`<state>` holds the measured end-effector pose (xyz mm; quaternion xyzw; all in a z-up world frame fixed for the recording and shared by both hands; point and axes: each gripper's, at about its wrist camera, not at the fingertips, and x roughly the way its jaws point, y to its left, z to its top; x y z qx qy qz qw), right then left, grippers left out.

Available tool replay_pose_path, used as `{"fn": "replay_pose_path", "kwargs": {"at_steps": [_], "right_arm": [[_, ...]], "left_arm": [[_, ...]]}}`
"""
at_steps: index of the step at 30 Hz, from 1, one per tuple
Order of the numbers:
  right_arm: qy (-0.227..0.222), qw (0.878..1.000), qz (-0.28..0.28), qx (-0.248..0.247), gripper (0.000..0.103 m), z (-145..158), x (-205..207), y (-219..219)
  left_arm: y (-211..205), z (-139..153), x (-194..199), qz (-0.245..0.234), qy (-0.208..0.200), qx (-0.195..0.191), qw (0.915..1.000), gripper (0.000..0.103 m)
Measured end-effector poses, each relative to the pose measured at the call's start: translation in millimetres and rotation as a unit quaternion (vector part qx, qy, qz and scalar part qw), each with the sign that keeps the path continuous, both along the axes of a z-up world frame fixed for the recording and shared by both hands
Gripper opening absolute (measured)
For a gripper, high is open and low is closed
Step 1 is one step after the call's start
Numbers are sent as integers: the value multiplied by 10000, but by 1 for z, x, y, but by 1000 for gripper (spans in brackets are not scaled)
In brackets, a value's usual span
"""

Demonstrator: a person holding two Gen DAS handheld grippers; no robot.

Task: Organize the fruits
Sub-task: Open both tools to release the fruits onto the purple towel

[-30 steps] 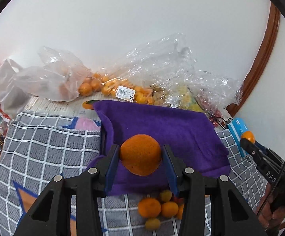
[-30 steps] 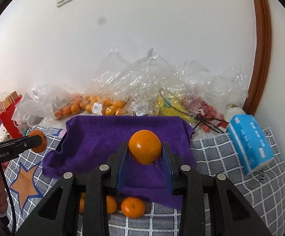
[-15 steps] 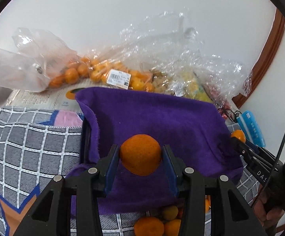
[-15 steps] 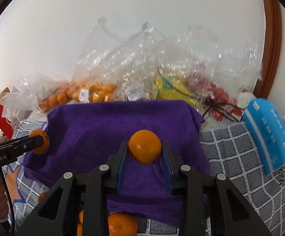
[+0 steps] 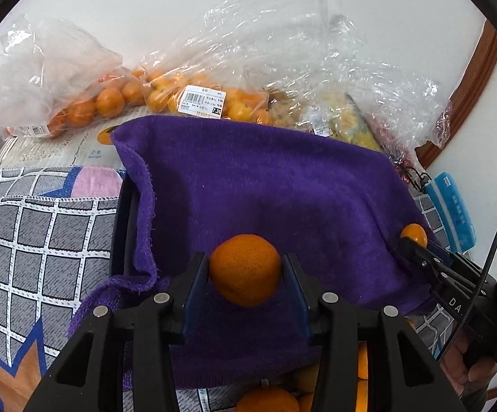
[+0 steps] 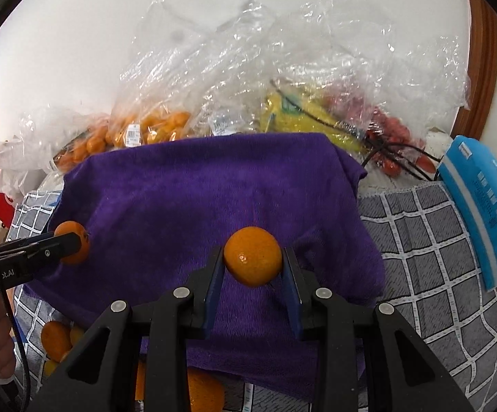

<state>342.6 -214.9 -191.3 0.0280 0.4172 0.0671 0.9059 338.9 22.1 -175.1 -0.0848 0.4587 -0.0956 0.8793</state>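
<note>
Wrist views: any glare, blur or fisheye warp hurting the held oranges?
Left wrist: orange sharp, evenly lit, no glare; grid cloth lines bow near the rim; dark vignette corners. Right wrist: orange sharp with one small highlight; plastic bags glint heavily, blurring the fruit inside; blue pack curved by distortion.

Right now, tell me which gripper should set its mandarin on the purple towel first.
Either, probably. The left gripper and right gripper each clamp a mandarin over the purple towel; the right sits slightly more centrally, the left nearer the towel's left edge.
</note>
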Motion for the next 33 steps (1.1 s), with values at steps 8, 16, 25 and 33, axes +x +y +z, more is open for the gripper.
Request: {"fn": "replay_pose_path", "kwargs": {"at_steps": [8, 16, 25, 33], "right_arm": [[109, 9999, 21, -29, 33, -7, 2, 1], [-1, 10000, 30, -39, 38, 2, -4, 2], [-162, 9996, -162, -134, 75, 35, -28, 5], [-165, 9956, -717, -574, 87, 66, -72, 7]], "left_arm": [[-2, -6, 2, -40, 76, 35, 10000, 42], [-2, -5, 0, -47, 116, 41, 9999, 43], [-2, 27, -23, 11, -195, 305, 9993, 65], [-2, 59, -68, 118, -452, 474, 9978, 82]]}}
